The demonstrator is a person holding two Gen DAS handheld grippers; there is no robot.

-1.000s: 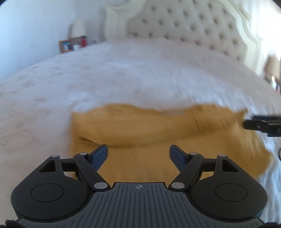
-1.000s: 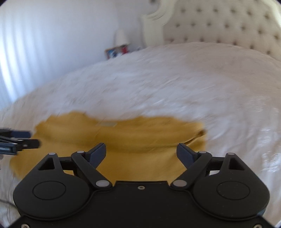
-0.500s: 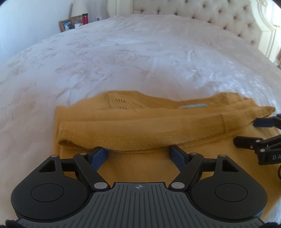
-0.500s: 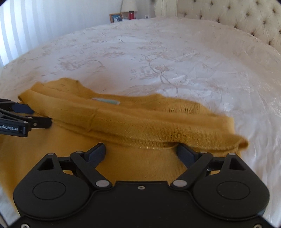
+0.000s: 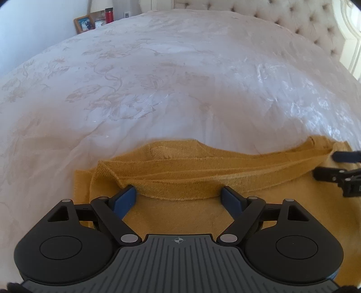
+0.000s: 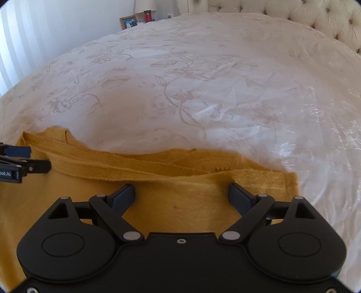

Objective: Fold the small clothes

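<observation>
A mustard-yellow knit garment (image 5: 180, 216) lies flat on the bed, with a long folded band (image 5: 203, 178) running across its far edge. My left gripper (image 5: 178, 192) hovers over the garment's left part. Its jaws are opening, and the folded band's rim lies between the blue fingertips without being pinched. My right gripper (image 6: 181, 188) stands open above the garment (image 6: 176, 202) near its right corner, with nothing clamped. Each gripper appears at the edge of the other's view: the right gripper (image 5: 326, 164) and the left gripper (image 6: 38, 159).
A white bedspread (image 5: 158, 90) with a floral pattern stretches beyond the garment. A tufted headboard (image 5: 304, 22) closes the far right. At the far left corner stand a picture frame (image 5: 84, 23) and a red bottle (image 5: 109, 15).
Both grippers have moved forward over the garment and tilted down. The folded band now reaches their fingertips. The left jaws stand a little wider.
</observation>
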